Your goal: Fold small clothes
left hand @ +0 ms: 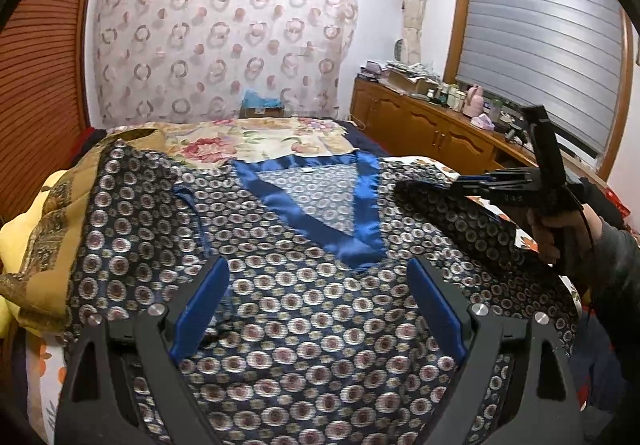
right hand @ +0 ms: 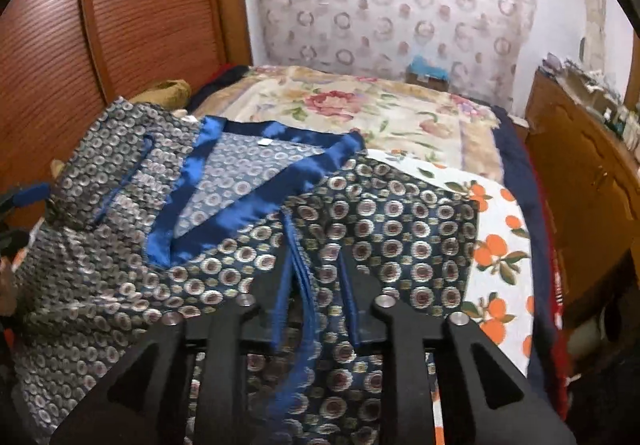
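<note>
Right claw [right hand: 316, 265] pinching shirt [right hand: 380, 221] fold; left claw [left hand: 318, 277] agape

Right gripper [right hand: 314, 281] sits at the bottom centre of the frame, its black fingers [right hand: 352, 277] drawn close together on a fold of the patterned garment [right hand: 380, 229], blue hem pinched between them. The garment spreads across the left and middle of the frame, its blue satin V-neck collar [right hand: 224, 197] lying open in the centre-left. Beneath it, the bed [right hand: 496, 245] shows an orange-fruit sheet at the right and a floral blanket [right hand: 360, 109] in the upper middle. A wooden cabinet [right hand: 580, 173] stands along the right edge.
</note>
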